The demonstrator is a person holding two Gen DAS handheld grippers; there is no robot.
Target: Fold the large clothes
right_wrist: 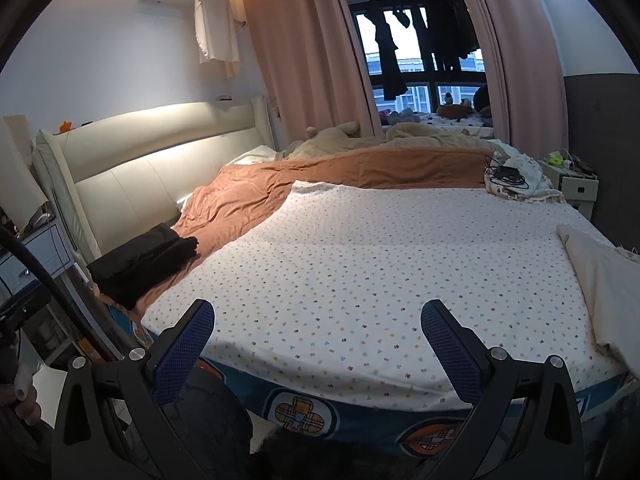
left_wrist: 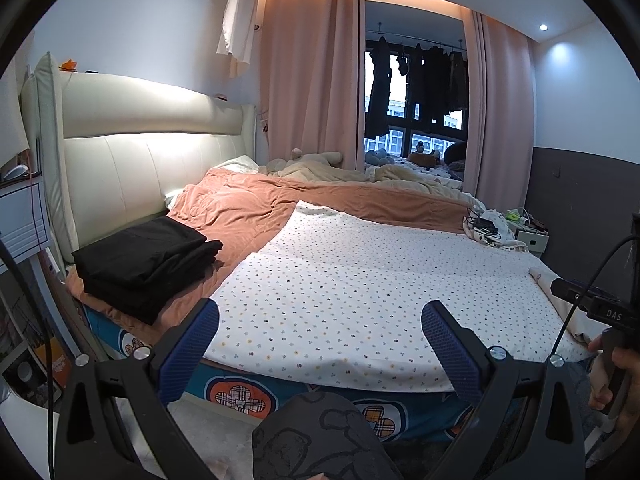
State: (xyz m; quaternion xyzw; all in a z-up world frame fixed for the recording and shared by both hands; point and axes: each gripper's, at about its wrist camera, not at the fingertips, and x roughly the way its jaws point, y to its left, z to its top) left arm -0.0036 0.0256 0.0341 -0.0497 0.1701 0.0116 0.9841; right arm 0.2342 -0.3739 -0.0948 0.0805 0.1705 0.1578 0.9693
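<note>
A white dotted cloth [left_wrist: 352, 280] [right_wrist: 360, 272] lies spread flat over the near part of the bed. A folded black garment [left_wrist: 144, 264] [right_wrist: 144, 256] sits in a stack at the bed's left end, on the brown blanket. My left gripper [left_wrist: 320, 320] stands open just in front of the cloth's near edge, nothing between its blue pads. My right gripper [right_wrist: 318, 316] is open too, over the near edge of the dotted cloth, holding nothing. A cream cloth [right_wrist: 600, 288] lies at the bed's right edge.
A brown blanket [left_wrist: 256, 208] and a beige duvet [right_wrist: 400, 140] cover the far side of the bed. A padded headboard [left_wrist: 140, 152] rises at the left. A pile with cables [right_wrist: 512, 176] and a small nightstand [right_wrist: 576, 180] are at the far right. My knee [left_wrist: 320, 436] is below.
</note>
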